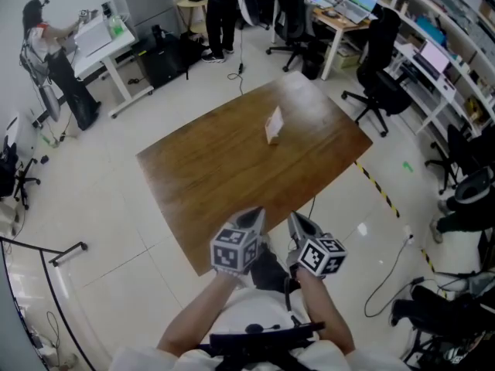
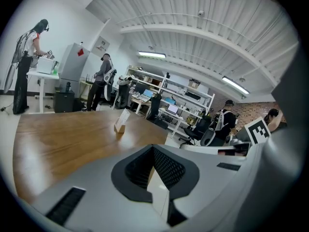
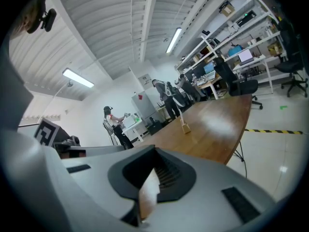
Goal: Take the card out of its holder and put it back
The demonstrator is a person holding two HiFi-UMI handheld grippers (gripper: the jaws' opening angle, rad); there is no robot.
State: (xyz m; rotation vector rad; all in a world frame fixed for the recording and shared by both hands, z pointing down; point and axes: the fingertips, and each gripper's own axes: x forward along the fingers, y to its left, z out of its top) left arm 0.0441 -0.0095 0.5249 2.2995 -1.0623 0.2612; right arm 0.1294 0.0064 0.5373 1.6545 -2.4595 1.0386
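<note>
A white card (image 1: 274, 120) stands upright in a small wooden holder (image 1: 271, 137) on the far half of the brown table (image 1: 216, 176). The left gripper view shows the card and holder (image 2: 120, 121) far ahead; in the right gripper view the holder (image 3: 185, 126) is small and distant. My left gripper (image 1: 252, 217) and right gripper (image 1: 298, 222) hover side by side over the table's near corner, well short of the card. Each has its jaws together with nothing between them.
Black office chairs (image 1: 379, 60) stand past the table's right corner, and desks and shelves (image 1: 433, 45) line the right wall. Yellow-black tape (image 1: 379, 188) and a cable (image 1: 394, 269) lie on the floor at the right. People stand at the back (image 1: 220, 14) and at a white desk (image 1: 54, 60) on the left.
</note>
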